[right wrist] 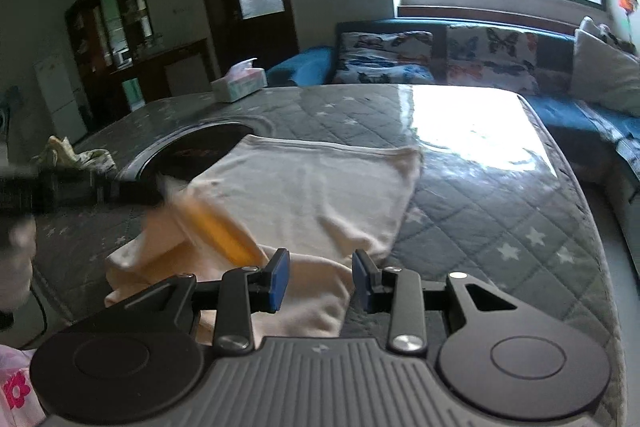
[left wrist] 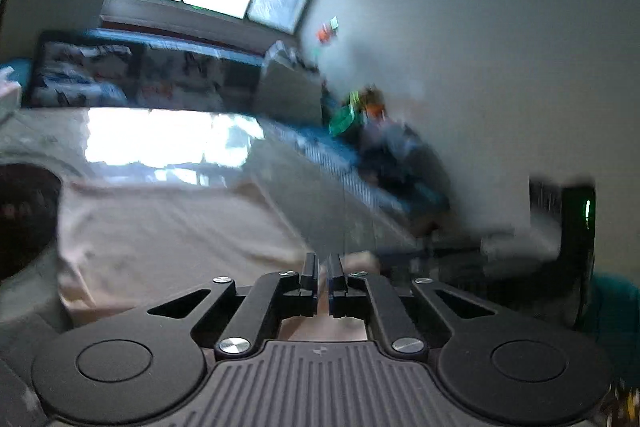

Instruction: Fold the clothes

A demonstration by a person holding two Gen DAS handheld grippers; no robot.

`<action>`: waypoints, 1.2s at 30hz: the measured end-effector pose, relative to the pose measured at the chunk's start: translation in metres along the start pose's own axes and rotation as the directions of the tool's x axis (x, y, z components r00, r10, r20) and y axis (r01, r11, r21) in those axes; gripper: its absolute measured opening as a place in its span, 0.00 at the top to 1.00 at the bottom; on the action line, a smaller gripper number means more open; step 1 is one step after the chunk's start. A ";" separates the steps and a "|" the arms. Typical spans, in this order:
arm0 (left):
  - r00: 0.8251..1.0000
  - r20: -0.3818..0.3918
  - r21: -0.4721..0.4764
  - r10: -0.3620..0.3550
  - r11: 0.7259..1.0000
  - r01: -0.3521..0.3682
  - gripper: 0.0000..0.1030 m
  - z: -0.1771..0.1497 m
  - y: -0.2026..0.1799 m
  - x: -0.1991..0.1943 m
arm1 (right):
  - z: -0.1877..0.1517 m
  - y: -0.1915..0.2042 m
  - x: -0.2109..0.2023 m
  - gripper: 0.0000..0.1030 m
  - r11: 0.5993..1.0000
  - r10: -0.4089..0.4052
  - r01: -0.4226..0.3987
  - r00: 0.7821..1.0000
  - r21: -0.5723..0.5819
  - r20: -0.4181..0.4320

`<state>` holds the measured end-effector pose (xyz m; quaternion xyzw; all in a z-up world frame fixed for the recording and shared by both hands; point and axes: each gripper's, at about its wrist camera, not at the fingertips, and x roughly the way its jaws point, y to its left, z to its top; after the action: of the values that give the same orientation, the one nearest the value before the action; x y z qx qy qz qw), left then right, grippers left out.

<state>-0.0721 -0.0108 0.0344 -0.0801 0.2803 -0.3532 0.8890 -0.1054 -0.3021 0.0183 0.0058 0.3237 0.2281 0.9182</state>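
Folding in progress: a pale cream garment [right wrist: 312,187] lies spread on a table [right wrist: 500,227] with a grey quilted, star-printed cover in a sunlit living room.
Far left: the left hand-held gripper [left wrist: 325,261] has its jaws brought together. The right wrist view shows it only as a dark blur at the picture's edge, apparently pinching a thin corner of the garment.
Left of centre: a lifted flap [right wrist: 216,227] of the same garment slants up off the table toward that gripper, blurred and glowing orange where light passes through it.
Centre: most of the garment rests flat, its far hem straight, its near part bunched in soft rolls at the table's front edge.
Centre foreground: the right hand-held gripper [right wrist: 321,275] hangs just over the bunched near part, blue pads apart, cloth below and between them but not pinched.
Right: bare quilted cover under a bright window reflection, then a blue sofa [right wrist: 580,115] with butterfly cushions.
Background: a tissue box [right wrist: 239,83] stands on the table's far left, well apart from the garment.
Handling: light, limp knit, likely to sag and crease. It should not be fragile or slippery, but a single layer can slide out of a shallow pinch.
Where to hold: at a hem or corner, taking the doubled edge deep between the pads, with one gripper to each corner so the fold stays square.
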 end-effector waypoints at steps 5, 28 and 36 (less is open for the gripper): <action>0.997 -0.075 0.083 0.031 0.996 -0.024 0.92 -0.018 0.004 -0.002 | -0.003 -0.005 0.003 0.67 1.000 0.010 -0.009 1.000 0.028 -0.020; 0.938 -0.122 0.022 0.324 0.946 -0.324 0.71 -0.050 0.079 -0.040 | 0.023 0.054 0.031 0.96 0.974 0.023 -0.045 0.995 -0.221 -0.099; 0.931 -0.125 0.042 0.344 0.939 -0.342 0.77 -0.055 0.084 -0.042 | 0.061 0.076 0.005 0.96 0.961 0.033 -0.021 0.999 -0.275 0.037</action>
<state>-0.0788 0.0825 -0.0212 0.0020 0.3442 -0.1998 0.9174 -0.0972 -0.2234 0.0763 -0.1125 0.2698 0.2832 0.9134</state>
